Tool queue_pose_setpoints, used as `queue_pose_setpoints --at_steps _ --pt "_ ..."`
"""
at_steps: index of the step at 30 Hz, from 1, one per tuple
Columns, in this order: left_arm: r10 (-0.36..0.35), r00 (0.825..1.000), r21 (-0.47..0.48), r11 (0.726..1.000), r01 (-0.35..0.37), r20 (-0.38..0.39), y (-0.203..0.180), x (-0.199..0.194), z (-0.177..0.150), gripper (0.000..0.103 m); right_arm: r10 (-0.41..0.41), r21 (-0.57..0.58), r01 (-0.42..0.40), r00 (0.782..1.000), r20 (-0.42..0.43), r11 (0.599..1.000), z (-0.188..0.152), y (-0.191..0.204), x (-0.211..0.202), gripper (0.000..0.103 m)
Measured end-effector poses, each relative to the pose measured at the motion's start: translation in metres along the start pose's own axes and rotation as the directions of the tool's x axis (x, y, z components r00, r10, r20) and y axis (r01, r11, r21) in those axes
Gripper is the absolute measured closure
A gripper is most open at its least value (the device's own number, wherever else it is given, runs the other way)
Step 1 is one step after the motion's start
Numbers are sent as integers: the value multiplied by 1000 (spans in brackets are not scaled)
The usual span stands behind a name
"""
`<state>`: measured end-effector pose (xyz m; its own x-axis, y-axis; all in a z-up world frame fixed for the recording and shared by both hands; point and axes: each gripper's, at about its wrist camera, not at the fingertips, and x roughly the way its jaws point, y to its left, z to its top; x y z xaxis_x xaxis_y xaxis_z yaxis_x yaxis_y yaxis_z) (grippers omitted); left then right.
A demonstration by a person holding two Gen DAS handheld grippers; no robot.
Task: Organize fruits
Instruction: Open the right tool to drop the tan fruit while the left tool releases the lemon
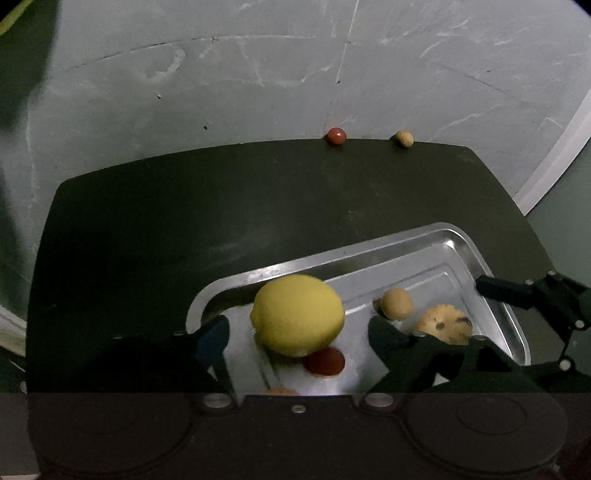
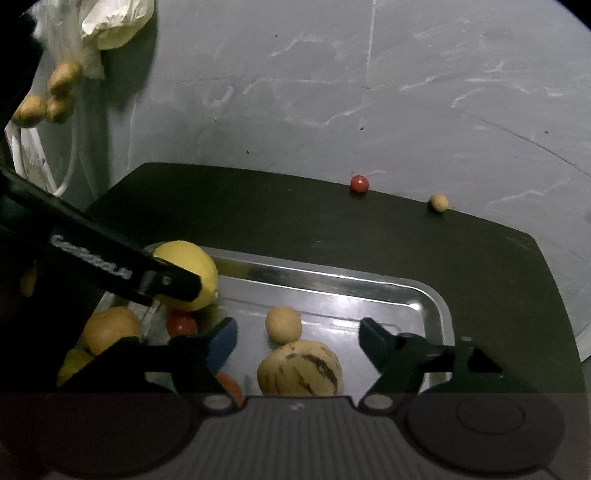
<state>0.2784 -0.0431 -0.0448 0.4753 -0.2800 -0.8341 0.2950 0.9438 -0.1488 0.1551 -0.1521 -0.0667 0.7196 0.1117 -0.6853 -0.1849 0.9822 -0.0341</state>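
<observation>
Left wrist view: a yellow lemon (image 1: pixel 298 315) sits between the spread fingers of the left gripper (image 1: pixel 299 332), above a metal tray (image 1: pixel 424 243). The fingers stand wide apart and neither one visibly touches the fruit, so the gripper is released. Just below the lemon, a small red fruit (image 1: pixel 325 362) lies on the tray floor. To the right in the tray are a small round tan fruit (image 1: pixel 397 303) and a larger pale fruit with dark streaks (image 1: pixel 445 324). The right gripper's black fingertip pokes in over the tray's right rim. The tray rests on a dark mat (image 1: pixel 184 221) on a grey scuffed floor (image 1: pixel 221 92). At the mat's far edge lie a red ball-like fruit (image 1: pixel 336 136) and, to its right, a small tan one (image 1: pixel 405 138), well apart from the tray.

Right wrist view: the right gripper (image 2: pixel 298 341) hangs open over the tray (image 2: pixel 436 314) with nothing between its fingers; the striped fruit (image 2: pixel 300 371) and tan fruit (image 2: pixel 283 324) lie below. The left gripper's arm crosses in front of the lemon (image 2: pixel 192 266) at left. An orange-tan fruit (image 2: pixel 110 328) sits at the tray's near left. Far left, a bag (image 2: pixel 110 22) holds small brown fruits.
</observation>
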Motion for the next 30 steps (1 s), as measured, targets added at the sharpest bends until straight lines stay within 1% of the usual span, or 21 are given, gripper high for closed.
queue_pose_setpoints --at_steps 2,4,7,10,14,17,21,25,30 --pt "5 1000 9 1000 -5 -2 3 -8 -5 12 0 10 0 1000 -6 1000 -2 0 -8 15" --pt "7 1000 16 1000 -7 -2 7 -15 -10 7 1 17 -1 1000 -13 1000 -4 -1 -16 9" --pt "11 1000 21 1000 -10 -12 15 -26 -19 6 9 33 -8 999 -34 999 -10 -1 -28 5" --pt "7 999 17 1000 -6 -34 24 -36 -30 6 16 54 -13 998 -67 998 -17 0 -39 2" --pt "4 998 21 1000 -3 -57 32 -47 -44 1 27 91 -16 992 -121 996 -29 6 -52 1" --pt "-4 997 8 1000 4 -71 37 -54 -51 1 42 101 -25 985 -170 995 -35 11 -57 1" --pt "3 998 -18 1000 -4 -69 45 -62 -56 1 53 87 -35 973 -223 996 -38 16 -61 0" --pt "37 996 -43 998 -41 -83 56 -60 -58 1 73 90 -51 964 -256 995 -39 19 -59 0" --pt "103 990 -82 990 -112 -97 73 -58 -55 1 115 86 -94 952 -283 992 -39 25 -49 0"
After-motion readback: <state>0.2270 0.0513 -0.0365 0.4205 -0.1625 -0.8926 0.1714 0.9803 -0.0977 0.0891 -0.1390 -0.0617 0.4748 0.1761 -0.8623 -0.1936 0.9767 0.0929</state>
